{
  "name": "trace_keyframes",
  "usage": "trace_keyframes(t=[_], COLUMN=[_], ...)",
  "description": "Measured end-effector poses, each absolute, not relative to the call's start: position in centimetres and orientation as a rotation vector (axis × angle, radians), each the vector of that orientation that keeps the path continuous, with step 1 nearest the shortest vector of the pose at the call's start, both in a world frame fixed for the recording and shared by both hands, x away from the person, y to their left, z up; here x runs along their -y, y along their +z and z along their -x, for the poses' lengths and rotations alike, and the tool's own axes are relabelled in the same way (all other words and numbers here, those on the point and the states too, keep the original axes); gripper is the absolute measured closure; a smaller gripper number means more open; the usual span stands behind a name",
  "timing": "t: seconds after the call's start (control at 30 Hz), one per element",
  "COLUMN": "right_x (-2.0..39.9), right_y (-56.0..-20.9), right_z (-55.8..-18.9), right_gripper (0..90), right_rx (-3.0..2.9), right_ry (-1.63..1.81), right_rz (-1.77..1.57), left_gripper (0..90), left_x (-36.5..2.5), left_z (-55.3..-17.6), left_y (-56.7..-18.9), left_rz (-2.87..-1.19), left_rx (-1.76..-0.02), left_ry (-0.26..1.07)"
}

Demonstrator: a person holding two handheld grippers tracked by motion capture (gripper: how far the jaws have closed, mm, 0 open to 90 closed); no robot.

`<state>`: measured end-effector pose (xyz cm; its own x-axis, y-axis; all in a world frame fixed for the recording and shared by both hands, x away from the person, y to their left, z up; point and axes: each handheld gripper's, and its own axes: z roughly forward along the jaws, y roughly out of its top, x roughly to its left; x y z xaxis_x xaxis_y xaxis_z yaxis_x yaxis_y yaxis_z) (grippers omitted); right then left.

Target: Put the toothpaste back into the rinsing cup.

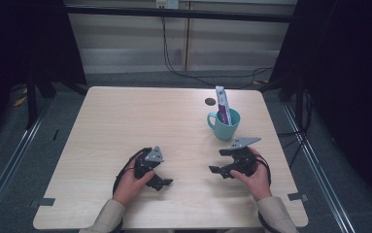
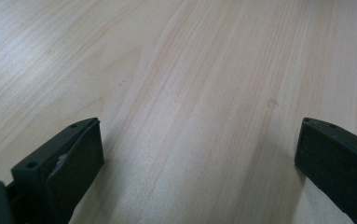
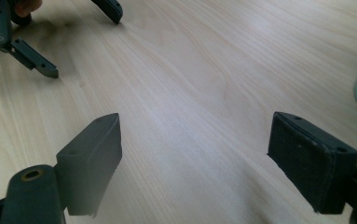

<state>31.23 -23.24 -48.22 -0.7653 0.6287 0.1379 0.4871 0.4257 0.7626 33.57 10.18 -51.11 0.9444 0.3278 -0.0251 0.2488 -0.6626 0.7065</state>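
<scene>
Currently right gripper (image 1: 221, 161), fingers resting wide apart and empty like left gripper (image 1: 160, 175), is sitting nearer the teal ceramic mug (image 1: 223, 125) holding an upright white-purple tube (image 1: 223, 106), upper right of centre.

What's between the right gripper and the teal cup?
Nothing: bare wood. In the high view, the right gripper sits just short of the cup, which holds a purple-and-white packet, with bare table between.

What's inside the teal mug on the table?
The mug holds one white and purple tube, leaning and sticking out well above the rim. Its lower end and the mug's bottom are hidden by the wall, so anything else in there can't be seen.
</scene>
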Motion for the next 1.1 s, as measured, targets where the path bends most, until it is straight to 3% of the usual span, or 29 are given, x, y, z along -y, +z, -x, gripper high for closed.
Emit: trace_keyframes(t=[1.1], right_x=[23.6], right_y=[-51.1], right_z=[-29.2], right_gripper=[13.9], right_rx=[-2.535], right_ry=[1.109], right_rz=[-0.896], left_gripper=[0.7], left_x=[-10.2], left_z=[-33.6], left_y=[-51.1], left_rz=[-2.325], left_rx=[-0.404], left_ry=[0.131])
